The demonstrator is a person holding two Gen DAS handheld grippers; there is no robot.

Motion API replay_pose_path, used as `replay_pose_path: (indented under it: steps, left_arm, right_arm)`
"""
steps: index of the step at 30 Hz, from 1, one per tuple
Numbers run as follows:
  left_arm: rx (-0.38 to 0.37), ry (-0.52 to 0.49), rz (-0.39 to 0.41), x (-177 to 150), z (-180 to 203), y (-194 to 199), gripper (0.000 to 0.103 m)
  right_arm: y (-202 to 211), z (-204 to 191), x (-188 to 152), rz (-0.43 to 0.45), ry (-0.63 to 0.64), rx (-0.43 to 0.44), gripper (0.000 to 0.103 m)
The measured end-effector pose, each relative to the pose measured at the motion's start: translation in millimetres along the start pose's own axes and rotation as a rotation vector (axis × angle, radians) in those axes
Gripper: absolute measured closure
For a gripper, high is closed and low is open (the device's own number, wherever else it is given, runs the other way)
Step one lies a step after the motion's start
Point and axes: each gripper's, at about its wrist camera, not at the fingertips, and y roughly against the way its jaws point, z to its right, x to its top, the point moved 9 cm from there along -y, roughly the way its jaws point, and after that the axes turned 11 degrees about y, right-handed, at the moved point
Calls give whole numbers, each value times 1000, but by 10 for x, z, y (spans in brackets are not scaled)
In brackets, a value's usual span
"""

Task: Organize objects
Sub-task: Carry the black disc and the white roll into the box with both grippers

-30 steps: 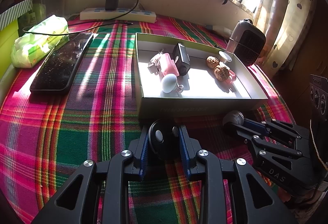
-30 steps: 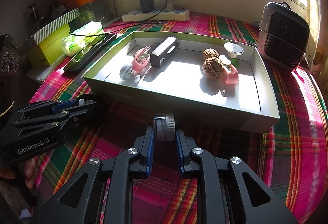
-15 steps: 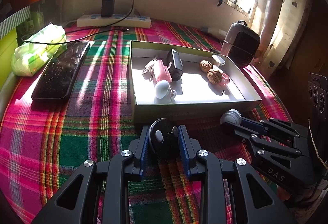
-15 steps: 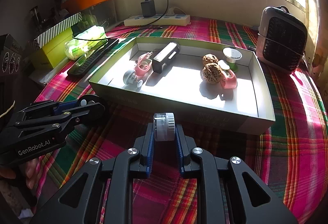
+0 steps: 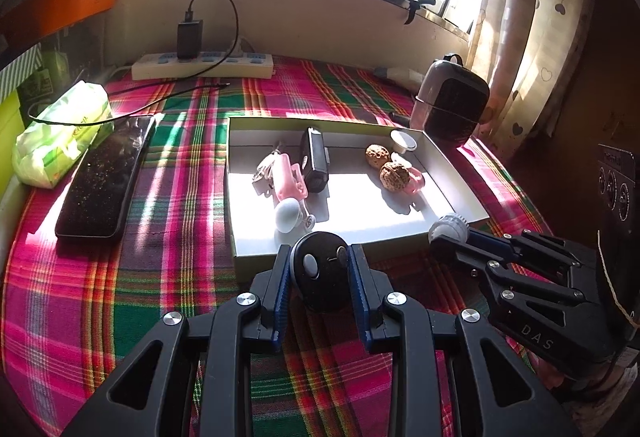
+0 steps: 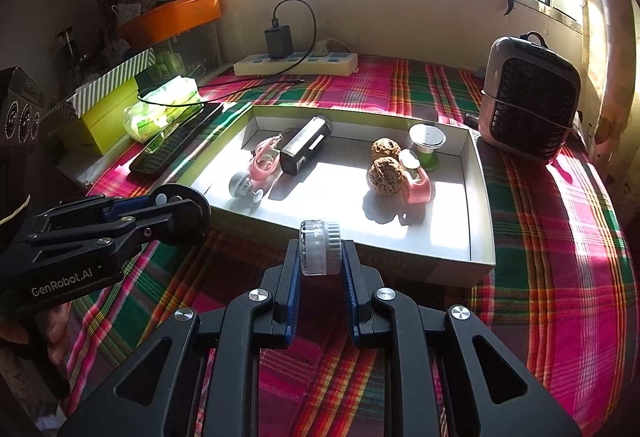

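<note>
Both grippers have lifted since the earlier frame, box [image 5: 352, 255] now lower in view | your left gripper [image 5: 320, 279] pinches a black disc [image 5: 320, 269], right gripper [image 6: 320, 257] a clear ribbed cap [image 6: 320, 247], both held short of the box's near wall, likely for dropping in | disc's underside hidden.
</note>
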Motion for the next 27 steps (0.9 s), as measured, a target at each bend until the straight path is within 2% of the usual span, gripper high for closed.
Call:
replay_pose_path:
  steps: [11,27]
  left_arm:
    - [-14,-32,-15,162,163,-216,78]
    - [-13,-57,-54,356,289,-577,78]
  right_arm:
    - [-89,212,109,-8,-9,-30,83]
    - [-378,391,143,-71,-5,-21,83]
